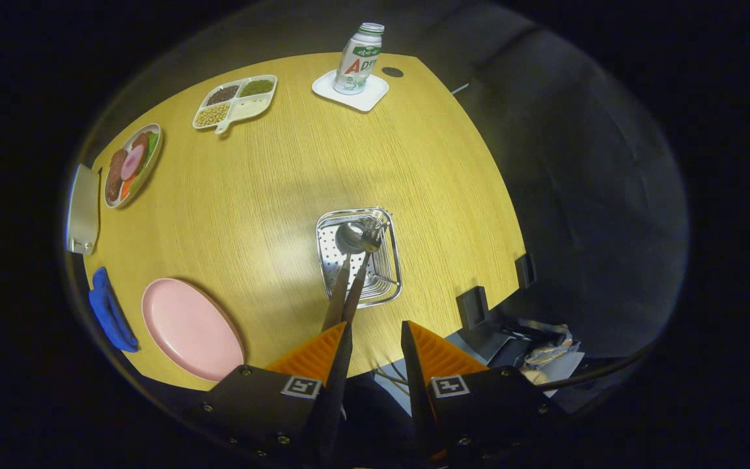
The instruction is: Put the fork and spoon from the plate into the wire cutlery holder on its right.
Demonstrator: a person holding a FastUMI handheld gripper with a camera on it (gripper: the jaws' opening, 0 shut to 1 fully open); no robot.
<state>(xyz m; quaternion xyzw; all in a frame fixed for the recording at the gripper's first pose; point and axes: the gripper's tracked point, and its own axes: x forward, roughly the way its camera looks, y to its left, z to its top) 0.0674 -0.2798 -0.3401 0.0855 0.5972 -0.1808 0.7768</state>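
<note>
From above, the gripper view looks down on the wooden tabletop (271,195). The claw (375,345) hangs high over its near edge, its orange fingers (313,355) apart and holding nothing. Beyond them stands the wire cutlery holder (358,255), with the spoon (349,238) and what looks like the fork (365,273) standing inside, dark handles leaning toward the claw. The pink plate (189,329), left of the holder, lies bare. The task appears done. The remaining risk: dropping the claw again could clip the leaning handles and tip the light holder.
</note>
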